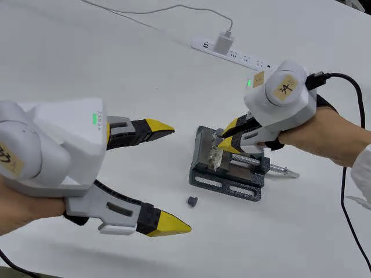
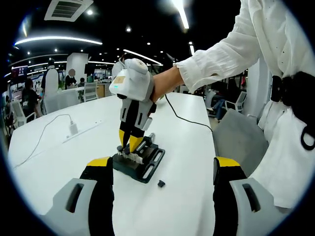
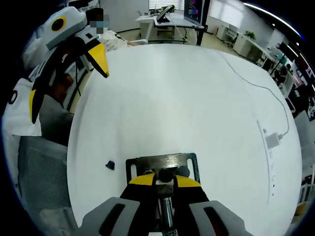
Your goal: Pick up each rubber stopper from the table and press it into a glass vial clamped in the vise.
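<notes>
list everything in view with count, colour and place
table: 1, white, under everything
vise: 1, dark grey, middle of the table
glass vial: 1, clear, clamped in the vise
loose stopper: 1, dark grey, on the table beside the vise
held stopper: 1, dark, between the right gripper's fingers above the vial
power strip: 1, white, far side of the table
charger: 1, white, plugged into the power strip, cable trailing away
left gripper: 1, white with black, yellow-tipped fingers, open, facing the vise
right gripper: 1, same colours, closed over the vise
</notes>
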Action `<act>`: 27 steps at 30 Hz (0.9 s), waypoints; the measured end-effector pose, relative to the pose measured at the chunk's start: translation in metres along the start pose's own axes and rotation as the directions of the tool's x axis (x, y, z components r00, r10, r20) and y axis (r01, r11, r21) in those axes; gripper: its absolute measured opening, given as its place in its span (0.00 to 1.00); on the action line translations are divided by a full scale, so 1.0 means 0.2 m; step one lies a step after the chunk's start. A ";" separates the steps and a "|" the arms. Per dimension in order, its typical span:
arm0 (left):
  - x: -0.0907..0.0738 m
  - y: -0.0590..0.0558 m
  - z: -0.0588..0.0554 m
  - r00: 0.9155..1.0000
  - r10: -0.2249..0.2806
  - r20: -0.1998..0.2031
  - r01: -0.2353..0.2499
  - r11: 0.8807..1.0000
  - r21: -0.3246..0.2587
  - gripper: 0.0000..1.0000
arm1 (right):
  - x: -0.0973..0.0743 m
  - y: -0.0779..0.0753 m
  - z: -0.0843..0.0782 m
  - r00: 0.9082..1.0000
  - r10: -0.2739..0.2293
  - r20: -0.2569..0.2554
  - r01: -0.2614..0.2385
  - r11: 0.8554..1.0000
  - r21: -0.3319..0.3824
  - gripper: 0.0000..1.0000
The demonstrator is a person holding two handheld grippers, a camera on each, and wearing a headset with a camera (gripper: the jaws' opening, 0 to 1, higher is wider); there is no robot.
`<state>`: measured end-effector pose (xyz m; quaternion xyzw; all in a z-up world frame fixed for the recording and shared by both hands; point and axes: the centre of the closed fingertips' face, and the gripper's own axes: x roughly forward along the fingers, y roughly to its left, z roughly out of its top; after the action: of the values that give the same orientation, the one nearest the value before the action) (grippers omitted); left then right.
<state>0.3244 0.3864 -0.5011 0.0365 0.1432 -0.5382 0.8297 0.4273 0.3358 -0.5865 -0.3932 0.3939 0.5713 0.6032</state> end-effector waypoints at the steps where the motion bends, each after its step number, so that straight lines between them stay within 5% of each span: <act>1: 0.00 0.00 0.00 1.000 0.000 -0.001 0.000 1.000 0.001 0.82 | 0.00 0.00 0.00 1.000 -0.001 0.001 0.001 1.000 0.002 0.10; 16: 0.00 -0.01 0.00 1.000 -0.014 -0.021 0.014 1.000 0.008 0.81 | -0.05 -0.01 0.00 0.996 -0.045 0.076 0.040 0.997 0.063 0.16; 27: 0.01 -0.04 -0.01 0.999 -0.030 -0.044 0.031 0.999 0.013 0.80 | -0.13 0.00 0.00 0.983 -0.090 0.157 0.073 0.991 0.111 0.23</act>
<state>0.3178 0.3828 -0.5034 0.0517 0.1585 -0.5509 0.8177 0.4263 0.3261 -0.5630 -0.3290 0.3566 0.5548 0.6759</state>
